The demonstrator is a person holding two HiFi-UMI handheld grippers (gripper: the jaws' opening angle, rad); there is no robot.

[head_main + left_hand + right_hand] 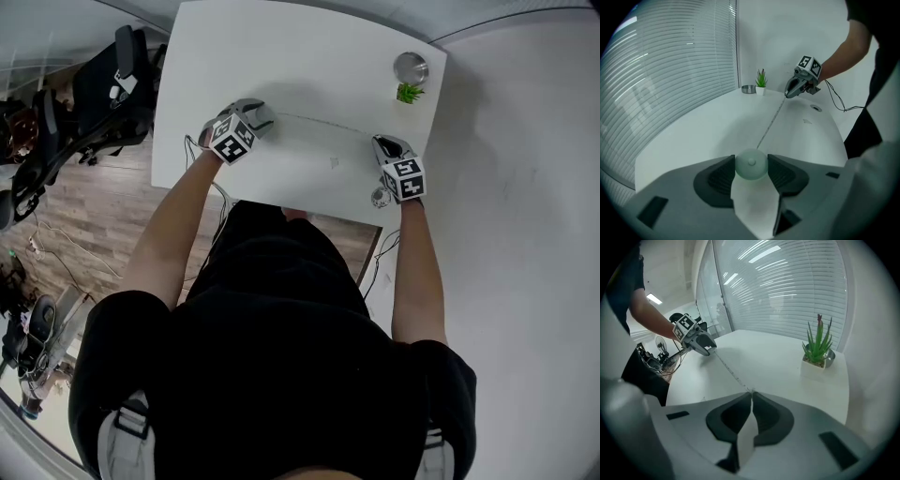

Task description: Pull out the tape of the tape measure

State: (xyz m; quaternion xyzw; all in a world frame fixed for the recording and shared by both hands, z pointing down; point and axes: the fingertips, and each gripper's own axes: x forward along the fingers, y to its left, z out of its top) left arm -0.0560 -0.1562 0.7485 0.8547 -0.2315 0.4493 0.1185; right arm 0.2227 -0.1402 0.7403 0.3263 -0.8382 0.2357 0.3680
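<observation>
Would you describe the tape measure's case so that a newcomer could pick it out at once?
On the white table, follow the thin tape stretched across it to the left hand-held gripper. Clamped between its jaws is the tape measure's case: a small, round, pale green puck with a centre stud, unlike the spiky potted plant at the far corner.

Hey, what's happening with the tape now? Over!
Left gripper shut on case. Right gripper shut on tape, stretched across table. Plant well aside.

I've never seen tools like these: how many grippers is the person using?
2. The left gripper holds the round tape measure, at left; the right gripper pinches its pulled-out tape, at right.
</observation>
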